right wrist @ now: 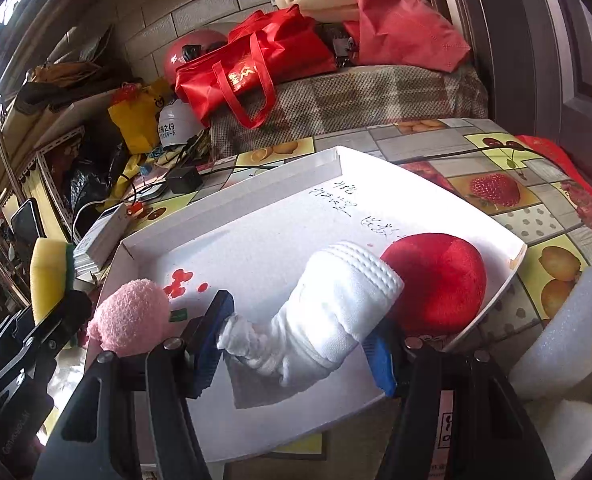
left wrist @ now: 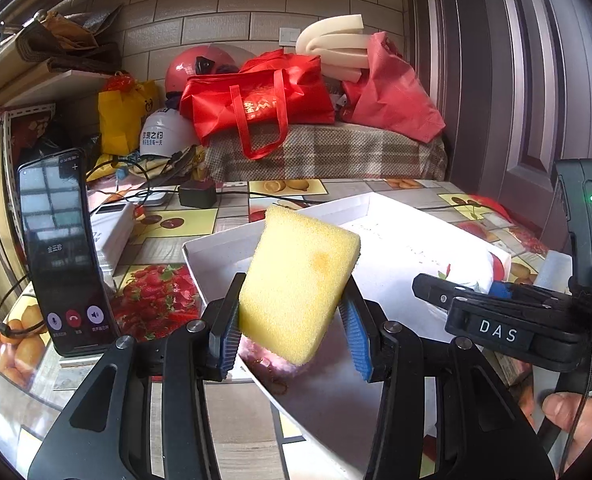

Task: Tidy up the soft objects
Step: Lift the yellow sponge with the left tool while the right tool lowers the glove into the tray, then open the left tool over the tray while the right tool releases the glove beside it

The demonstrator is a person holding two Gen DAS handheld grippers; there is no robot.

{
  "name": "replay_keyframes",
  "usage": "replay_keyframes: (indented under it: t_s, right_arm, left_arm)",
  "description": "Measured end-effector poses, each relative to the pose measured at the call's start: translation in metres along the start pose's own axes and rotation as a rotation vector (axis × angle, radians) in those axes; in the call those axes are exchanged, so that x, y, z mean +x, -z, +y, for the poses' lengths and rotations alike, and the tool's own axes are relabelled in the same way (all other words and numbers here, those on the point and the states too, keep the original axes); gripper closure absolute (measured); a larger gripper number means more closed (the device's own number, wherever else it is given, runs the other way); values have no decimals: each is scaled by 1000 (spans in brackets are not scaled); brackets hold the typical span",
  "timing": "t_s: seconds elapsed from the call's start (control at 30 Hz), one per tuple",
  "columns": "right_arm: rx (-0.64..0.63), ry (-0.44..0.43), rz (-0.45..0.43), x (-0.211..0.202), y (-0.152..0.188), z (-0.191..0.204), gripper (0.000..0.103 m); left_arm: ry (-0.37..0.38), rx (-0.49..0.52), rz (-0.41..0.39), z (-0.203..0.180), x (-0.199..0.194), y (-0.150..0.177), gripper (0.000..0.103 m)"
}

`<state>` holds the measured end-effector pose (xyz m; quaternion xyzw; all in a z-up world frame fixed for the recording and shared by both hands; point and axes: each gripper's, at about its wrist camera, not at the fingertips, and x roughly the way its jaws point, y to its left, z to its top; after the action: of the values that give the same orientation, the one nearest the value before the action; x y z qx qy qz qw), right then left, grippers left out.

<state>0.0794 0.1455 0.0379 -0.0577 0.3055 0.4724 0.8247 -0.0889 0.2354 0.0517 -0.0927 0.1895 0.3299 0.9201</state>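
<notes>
My left gripper (left wrist: 293,334) is shut on a yellow sponge (left wrist: 296,280), held tilted above the near corner of the white tray (left wrist: 199,252). In the right wrist view the same sponge (right wrist: 49,272) shows at the far left, with a green scouring side. My right gripper (right wrist: 296,344) is shut on a rolled white sock (right wrist: 328,312), held over the white tray (right wrist: 255,232). A pink fluffy sock ball (right wrist: 129,320) lies at the tray's left near corner and a red plush ball (right wrist: 440,280) at its right side. In the left wrist view the right gripper (left wrist: 448,300) reaches over the tray from the right.
A phone (left wrist: 61,252) stands upright left of the tray, with a white power strip (left wrist: 111,228) and cables behind it. White foam pieces (right wrist: 568,344) lie right of the tray. Red bags (left wrist: 255,100) and helmets crowd the bench behind the fruit-patterned tablecloth (right wrist: 536,208).
</notes>
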Motion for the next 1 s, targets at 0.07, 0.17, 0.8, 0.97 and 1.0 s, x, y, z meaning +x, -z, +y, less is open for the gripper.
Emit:
replay_keyframes:
  t_s: [0.07,0.17,0.8,0.97,1.0]
  right_arm:
    - [-24,1,1,2,-1,6,39]
    - [-45,36,14,6,-1,11,34]
    - [-15,141,-51,-4,-1,6,0]
    - [-23,157,-96,-12,0,8,0]
    - [-24,162,-107,-14,0,8,0]
  left_arm:
    - [10,15,33,-6,12,-3,58]
    - [4,11,80,-6,23,-5,58]
    - [-63,-79,-49,10,-3,-4,0]
    - [-63,-94,-58,14,-5,-5,0]
    - [-65,-97,-60,15,-6,-5,0]
